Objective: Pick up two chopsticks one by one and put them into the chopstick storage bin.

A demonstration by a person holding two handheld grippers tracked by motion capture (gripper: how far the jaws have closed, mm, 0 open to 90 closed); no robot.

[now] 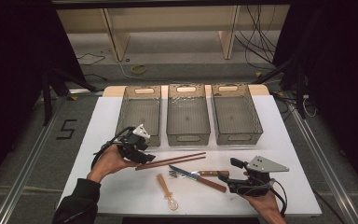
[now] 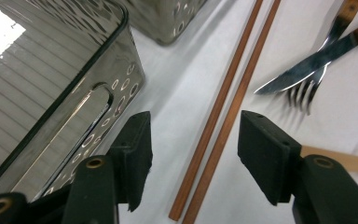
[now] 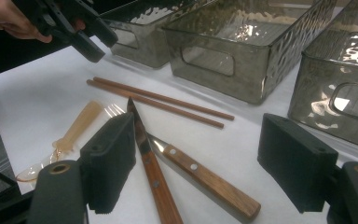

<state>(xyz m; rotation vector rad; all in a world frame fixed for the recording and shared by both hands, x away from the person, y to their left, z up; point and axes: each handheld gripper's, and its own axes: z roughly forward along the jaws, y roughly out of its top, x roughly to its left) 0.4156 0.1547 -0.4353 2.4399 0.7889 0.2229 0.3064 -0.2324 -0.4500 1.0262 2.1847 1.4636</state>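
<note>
Lying side by side on the white desk, two thin brown chopsticks (image 1: 170, 161) run lengthwise left to right, their left ends between our left gripper's (image 2: 193, 154) open jaws, untouched. Three ribbed, clear bins (image 1: 188, 114) stand just behind. A wooden-handled knife (image 1: 199, 178) and fork (image 1: 198, 173) cross near our open, empty right gripper (image 3: 198, 161), a translucent spoon (image 1: 167, 191) beside bare desk.

Chopsticks (image 2: 223, 112) cut off by frame top.
</note>
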